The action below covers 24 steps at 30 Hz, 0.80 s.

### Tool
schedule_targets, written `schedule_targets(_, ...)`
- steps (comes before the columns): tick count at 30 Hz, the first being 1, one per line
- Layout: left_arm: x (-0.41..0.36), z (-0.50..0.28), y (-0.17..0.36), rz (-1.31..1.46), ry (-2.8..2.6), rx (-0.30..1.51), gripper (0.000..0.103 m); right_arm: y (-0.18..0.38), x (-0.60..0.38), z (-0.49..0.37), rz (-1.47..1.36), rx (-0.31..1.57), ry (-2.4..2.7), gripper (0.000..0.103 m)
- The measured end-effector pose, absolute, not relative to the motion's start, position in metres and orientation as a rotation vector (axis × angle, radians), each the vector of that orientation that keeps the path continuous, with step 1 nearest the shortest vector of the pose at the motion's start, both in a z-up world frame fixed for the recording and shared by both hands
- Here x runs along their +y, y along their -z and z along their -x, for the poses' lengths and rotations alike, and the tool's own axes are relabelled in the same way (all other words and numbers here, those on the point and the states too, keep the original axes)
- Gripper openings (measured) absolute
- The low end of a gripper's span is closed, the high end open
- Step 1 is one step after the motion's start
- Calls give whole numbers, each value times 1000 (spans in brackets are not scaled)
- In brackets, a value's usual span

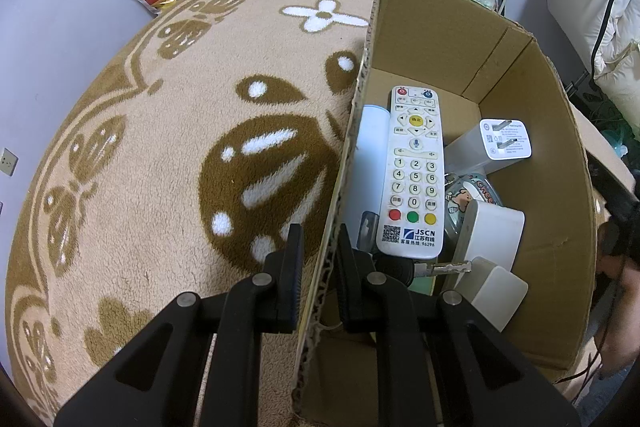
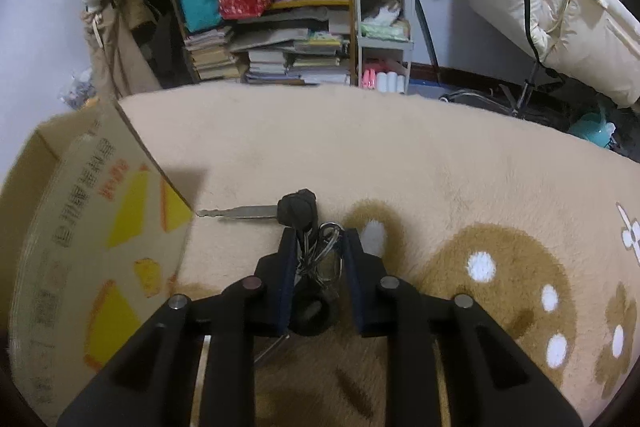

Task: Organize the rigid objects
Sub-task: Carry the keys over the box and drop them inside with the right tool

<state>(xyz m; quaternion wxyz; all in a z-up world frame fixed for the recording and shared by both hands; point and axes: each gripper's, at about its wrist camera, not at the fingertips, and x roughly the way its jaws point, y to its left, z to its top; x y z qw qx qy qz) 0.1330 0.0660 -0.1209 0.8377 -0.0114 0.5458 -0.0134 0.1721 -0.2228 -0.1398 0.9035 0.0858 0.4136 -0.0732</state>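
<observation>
Clamping the near wall of the cardboard box [image 1: 436, 39], the left gripper [image 1: 318, 239] had one finger outside over the rug and the other inside, its jaws nearly together with the corrugated edge pinched between the pads. Inside the box lay a white JSCN remote control [image 1: 414, 171], face up, its far end toward the back wall. Beside it on the left sat a pale blue-topped white cylinder [image 1: 370, 155]; to the right were a white plug adapter [image 1: 506, 139] with its prongs showing, a round tin with a cartoon print [image 1: 466, 195] and two white rounded blocks [image 1: 494, 233] nearer the camera. A key with a black head [image 1: 436, 269] lay just below the remote's near end. The box stood on a beige plush rug [image 1: 168, 155] with brown shapes.

From the right wrist view, the right gripper [image 2: 318, 233] had its jaws drawn in narrow around a bunch of keys [image 2: 316, 251], the rings and metal caught between the blue pads. One key with a black head [image 2: 298, 209] stuck out past the fingertips, its blade pointing left toward the box's printed outer wall [image 2: 100, 227]. The bunch seemed to be just above the rug, though the contact was hard to judge. A cluttered bookshelf [image 2: 280, 27] stood behind.
</observation>
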Motion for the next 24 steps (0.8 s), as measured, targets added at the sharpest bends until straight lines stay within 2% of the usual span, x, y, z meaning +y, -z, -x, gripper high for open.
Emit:
schedule_targets(10,66,-133,120,21,27,1154,14,89,-222,-157,-268,748,94,24)
schedule_targets(11,66,-133,120,20,27,1154,14,84,-220,-157,-277,741,81,22)
schedule_targets(12,66,-133,120,20,26,1154,14,79,-218,-157,-284,732,67,6)
schedule_targets(13,66,-133,120,20,26,1154,14,74,-216,-157,-288,722,48,4)
schedule_targets(24,65,-133,120,20,27,1154,14,48,-189,-153,-256,681,-23,3)
